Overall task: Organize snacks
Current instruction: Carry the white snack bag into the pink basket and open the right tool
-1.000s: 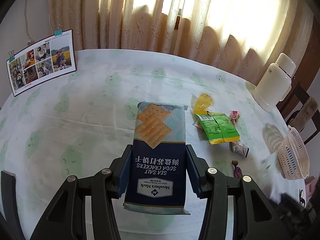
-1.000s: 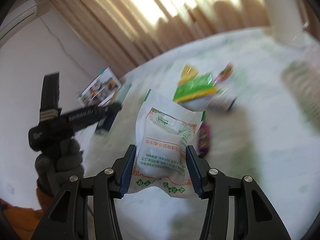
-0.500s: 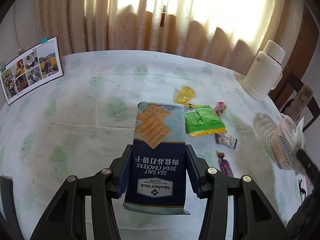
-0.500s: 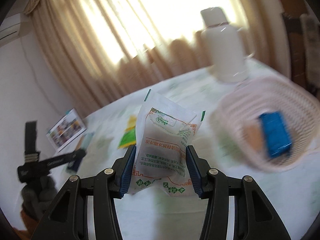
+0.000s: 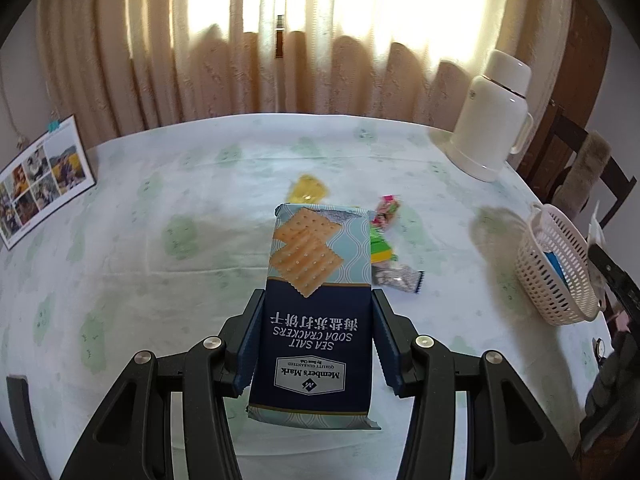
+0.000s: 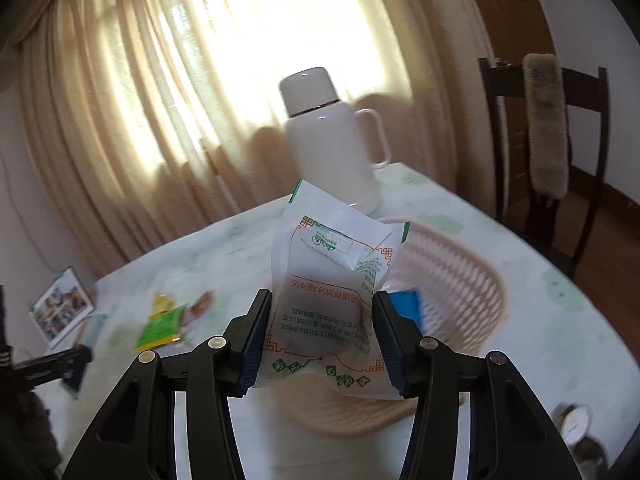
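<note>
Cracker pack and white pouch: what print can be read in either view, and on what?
"SEA SALT SODA CRACKERS", upside down on the cracker pack.
"Member's Mark", with a smaller line above it too small to read, on the same pack's badge.
Chinese line on that pack: visible, not transcribed.
White pouch: red and green Chinese print, too blurred.
Photo board: text too small.

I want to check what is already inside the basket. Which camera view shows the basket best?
The right wrist view: the basket is close and seen from above, with a blue pack inside, though the white pouch hides part. The left wrist view shows it small, at the right edge, mostly its side wall.
</note>
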Motion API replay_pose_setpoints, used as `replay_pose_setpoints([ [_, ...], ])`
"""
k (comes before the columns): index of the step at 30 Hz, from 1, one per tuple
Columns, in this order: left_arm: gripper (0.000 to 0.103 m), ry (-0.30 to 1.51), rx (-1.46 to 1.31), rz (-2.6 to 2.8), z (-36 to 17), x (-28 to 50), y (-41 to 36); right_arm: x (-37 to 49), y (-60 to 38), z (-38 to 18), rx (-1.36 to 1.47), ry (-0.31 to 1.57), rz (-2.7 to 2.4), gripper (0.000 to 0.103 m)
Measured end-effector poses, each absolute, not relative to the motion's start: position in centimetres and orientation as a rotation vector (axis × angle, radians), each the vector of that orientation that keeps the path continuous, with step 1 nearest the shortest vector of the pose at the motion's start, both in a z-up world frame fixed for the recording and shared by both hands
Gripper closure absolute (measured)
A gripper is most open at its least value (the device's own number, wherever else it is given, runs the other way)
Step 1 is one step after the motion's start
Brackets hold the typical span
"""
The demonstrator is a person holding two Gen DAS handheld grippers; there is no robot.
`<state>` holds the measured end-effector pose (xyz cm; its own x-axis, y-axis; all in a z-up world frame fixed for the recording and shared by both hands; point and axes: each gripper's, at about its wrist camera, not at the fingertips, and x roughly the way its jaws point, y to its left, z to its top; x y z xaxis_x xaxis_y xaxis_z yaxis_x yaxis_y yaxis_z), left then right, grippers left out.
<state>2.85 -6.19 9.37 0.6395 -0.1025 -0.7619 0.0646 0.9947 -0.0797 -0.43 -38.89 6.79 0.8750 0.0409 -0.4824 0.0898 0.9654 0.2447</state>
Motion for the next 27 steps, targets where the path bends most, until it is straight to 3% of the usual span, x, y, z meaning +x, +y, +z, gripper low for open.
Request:
replay_pose_setpoints([
  [4, 0.057, 0.873, -0.019, -0.111, 9.7, 3.0, -7.9, 0.3, -39.9, 6.2, 0.214, 0.505, -0.095, 0.050],
  [9, 0.057, 0.872, 0.016, -0.132, 9.9, 3.3, -10.0, 0.3, -40.5, 5.7, 0.189, 0.483, -0.127, 0.040],
  [27, 0.056, 0.824, 0.149, -0.314, 11.6, 4.3, -21.2, -3.0, -43.7, 6.0, 0.292, 0.316, -0.280, 0.040],
])
